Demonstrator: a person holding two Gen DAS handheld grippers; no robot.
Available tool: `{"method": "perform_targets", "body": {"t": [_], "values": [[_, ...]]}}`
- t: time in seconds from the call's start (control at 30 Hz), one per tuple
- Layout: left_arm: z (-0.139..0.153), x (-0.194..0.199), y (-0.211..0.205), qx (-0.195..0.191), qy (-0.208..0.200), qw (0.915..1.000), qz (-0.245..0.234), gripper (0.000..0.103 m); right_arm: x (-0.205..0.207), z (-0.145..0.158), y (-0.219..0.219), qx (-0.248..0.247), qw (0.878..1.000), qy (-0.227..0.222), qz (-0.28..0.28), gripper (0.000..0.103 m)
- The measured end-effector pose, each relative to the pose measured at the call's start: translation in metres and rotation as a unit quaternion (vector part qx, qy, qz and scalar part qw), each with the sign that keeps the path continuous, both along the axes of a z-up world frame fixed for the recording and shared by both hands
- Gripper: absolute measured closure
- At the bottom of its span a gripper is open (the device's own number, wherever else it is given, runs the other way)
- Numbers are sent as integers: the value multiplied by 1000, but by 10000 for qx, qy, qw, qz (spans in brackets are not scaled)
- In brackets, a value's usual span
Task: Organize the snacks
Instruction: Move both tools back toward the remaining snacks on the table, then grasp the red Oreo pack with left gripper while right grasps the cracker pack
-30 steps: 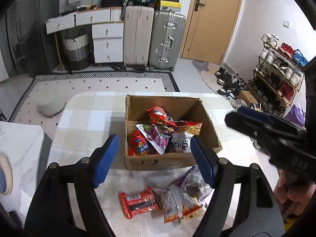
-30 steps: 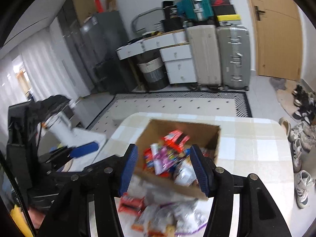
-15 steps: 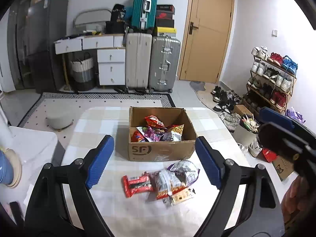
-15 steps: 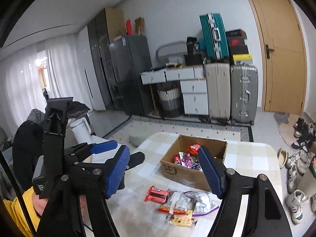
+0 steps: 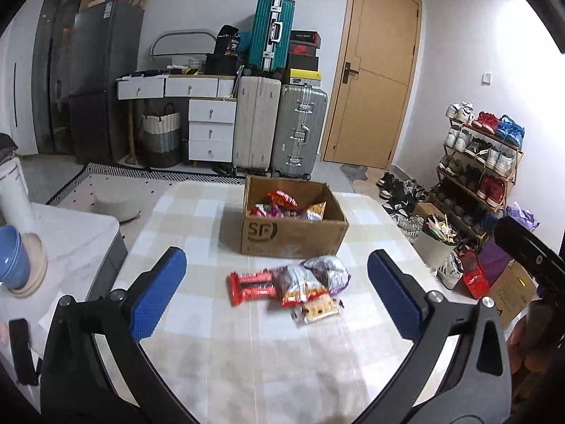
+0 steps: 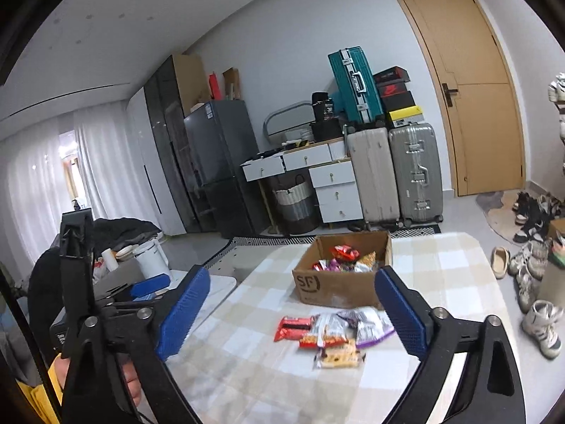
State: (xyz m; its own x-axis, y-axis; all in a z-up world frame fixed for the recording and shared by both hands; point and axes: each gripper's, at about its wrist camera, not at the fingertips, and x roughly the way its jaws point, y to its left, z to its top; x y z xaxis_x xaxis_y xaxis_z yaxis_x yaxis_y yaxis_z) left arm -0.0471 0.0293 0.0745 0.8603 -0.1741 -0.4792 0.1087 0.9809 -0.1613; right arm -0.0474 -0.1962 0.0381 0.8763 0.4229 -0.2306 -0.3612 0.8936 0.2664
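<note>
An open cardboard box (image 5: 293, 233) (image 6: 339, 282) marked SF stands on the checked table (image 5: 247, 346) (image 6: 247, 360) with several snack packets inside. In front of it lies a small heap of loose snacks: a red packet (image 5: 251, 285) (image 6: 293, 325), a red-and-white bag (image 5: 300, 288), a purple-and-silver bag (image 5: 326, 270) (image 6: 370, 323) and a pale biscuit pack (image 5: 317, 312) (image 6: 339, 356). My left gripper (image 5: 279, 296) hangs well back from the heap, its jaws opening wide with nothing between them. My right gripper (image 6: 295, 312) is likewise back, jaws opening, empty.
A white side surface (image 5: 70, 233) at the left holds a blue cup (image 5: 12, 258). Behind the table stand suitcases (image 5: 279, 127), a white drawer unit (image 5: 212, 130) and a door (image 5: 370, 81). A shoe rack (image 5: 480, 162) and shoes line the right. A hand (image 6: 130, 385) grips the other tool.
Both grippers have pulled back from over the box and the snacks look smaller and farther. Both pairs of jaws have spread wider. The snacks and box have not moved.
</note>
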Motion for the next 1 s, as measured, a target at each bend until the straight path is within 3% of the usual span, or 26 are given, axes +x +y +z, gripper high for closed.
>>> {"method": "perform_targets", "body": {"t": [0.33, 0.63, 1.0], "values": [[-52, -10, 1, -25, 459, 9988, -166, 0, -6, -56, 1, 5, 9995, 317, -3, 1], [-85, 56, -4, -45, 758, 9969, -205, 0, 20, -87, 7, -114, 9986, 517, -1, 1], [-165, 141, 5, -36, 1592, 9872, 9, 0, 91, -144, 9, -68, 9890, 1471, 100, 1]]}}
